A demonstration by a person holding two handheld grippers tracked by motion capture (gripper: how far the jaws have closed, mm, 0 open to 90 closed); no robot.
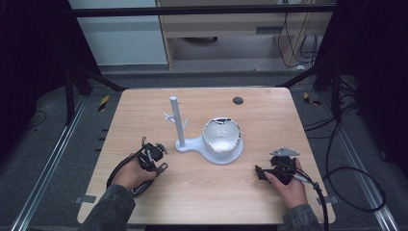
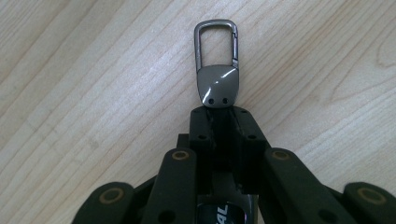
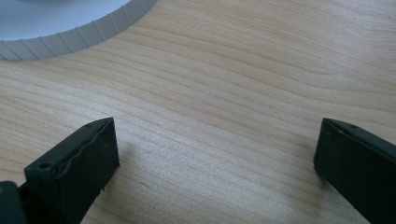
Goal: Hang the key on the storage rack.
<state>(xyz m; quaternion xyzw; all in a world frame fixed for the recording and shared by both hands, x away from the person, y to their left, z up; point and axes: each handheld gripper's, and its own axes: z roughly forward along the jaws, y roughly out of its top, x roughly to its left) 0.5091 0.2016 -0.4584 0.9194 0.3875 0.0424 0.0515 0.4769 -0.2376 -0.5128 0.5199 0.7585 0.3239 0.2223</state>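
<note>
Nearest the person, the left gripper (image 2: 218,114) is pinching a metal key clip (image 2: 216,65), its jaws pressed together on the clip's solid lower end, so that the open carabiner loop is pointing forward and free. Holding it by the body rather than the loop looks deliberate: the loop is probably being kept clear for hooking onto something. In the high view the left gripper (image 1: 155,155) is sitting just short of the white stand (image 1: 179,126), on its near left side, with the clip close over the wood.

The right gripper (image 3: 215,154) is lying on the near right side of the stand, well apart from it, its jaws spread wide with nothing but bare wood between them. It appears to be waiting, perhaps ready to steady the stand. Its view is catching the ribbed edge of the stand's round base (image 3: 70,35) just ahead.

The stand is rising as a thin post with short side pegs, joined to a round dish base. A shiny bowl-like object (image 1: 221,134) is resting in that dish, right of the post.

The table (image 1: 269,192) is pale wood with clear grain. Beyond the stand, a small dark disc (image 1: 237,100) is sitting near the far edge. Farther off, grey floor, black frame bars, cables (image 1: 356,187) and a light wooden cabinet (image 1: 240,33) are surrounding the table.
</note>
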